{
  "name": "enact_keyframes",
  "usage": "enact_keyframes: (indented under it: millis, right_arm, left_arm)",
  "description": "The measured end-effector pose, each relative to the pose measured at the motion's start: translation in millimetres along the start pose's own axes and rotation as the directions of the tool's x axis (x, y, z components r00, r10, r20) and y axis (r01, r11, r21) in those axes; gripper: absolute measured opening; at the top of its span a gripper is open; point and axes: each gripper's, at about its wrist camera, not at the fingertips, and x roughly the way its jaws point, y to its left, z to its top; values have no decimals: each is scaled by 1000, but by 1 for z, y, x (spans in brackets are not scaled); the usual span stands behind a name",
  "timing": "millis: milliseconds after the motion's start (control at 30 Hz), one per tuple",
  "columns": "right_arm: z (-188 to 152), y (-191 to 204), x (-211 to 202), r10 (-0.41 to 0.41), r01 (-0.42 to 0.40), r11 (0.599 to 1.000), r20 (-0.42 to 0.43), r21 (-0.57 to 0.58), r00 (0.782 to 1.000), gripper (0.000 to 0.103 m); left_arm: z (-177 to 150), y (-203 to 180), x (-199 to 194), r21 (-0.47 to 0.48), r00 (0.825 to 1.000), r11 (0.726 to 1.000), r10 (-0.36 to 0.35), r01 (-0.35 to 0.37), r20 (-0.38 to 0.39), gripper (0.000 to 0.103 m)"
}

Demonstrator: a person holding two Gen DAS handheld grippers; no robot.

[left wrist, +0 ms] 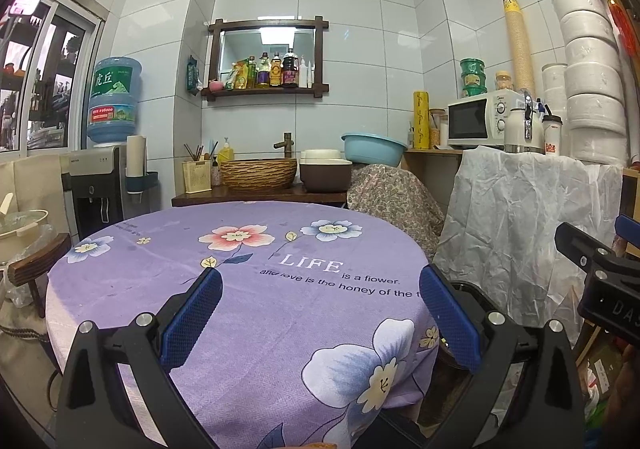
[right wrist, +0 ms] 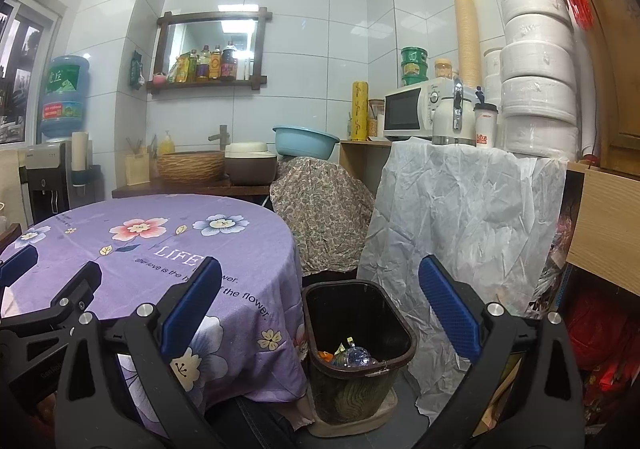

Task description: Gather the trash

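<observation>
The left gripper [left wrist: 320,313] hangs over the round table [left wrist: 240,289] with its blue-padded fingers [left wrist: 192,321] spread wide and nothing between them. The right gripper [right wrist: 320,309] is likewise spread and empty, held above the dark trash bin [right wrist: 360,337] that stands on the floor just beside the table's purple flowered cloth [right wrist: 160,249]. The trash [right wrist: 352,356] lies at the bottom of the bin: a crumpled clear plastic bottle, with orange and green scraps beside it. The bin is otherwise mostly hollow, its rim chipped at the near edge. On the counter behind, a woven basin [right wrist: 190,167] sits under a tap, a brown pot with a cream lid [right wrist: 250,165] stands next to it, and a blue plastic basin [right wrist: 305,141] rests on a cloth-covered heap; their insides cannot be seen
</observation>
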Motion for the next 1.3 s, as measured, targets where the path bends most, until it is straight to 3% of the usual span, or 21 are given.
enact_keyframes:
  millis: [1300]
  right_arm:
    - [0,-2,-1,-4,4,1000,4,-1,1000,97]
  left_arm:
    - [0,7,-2,5,1000,1000,9,-9,13,98]
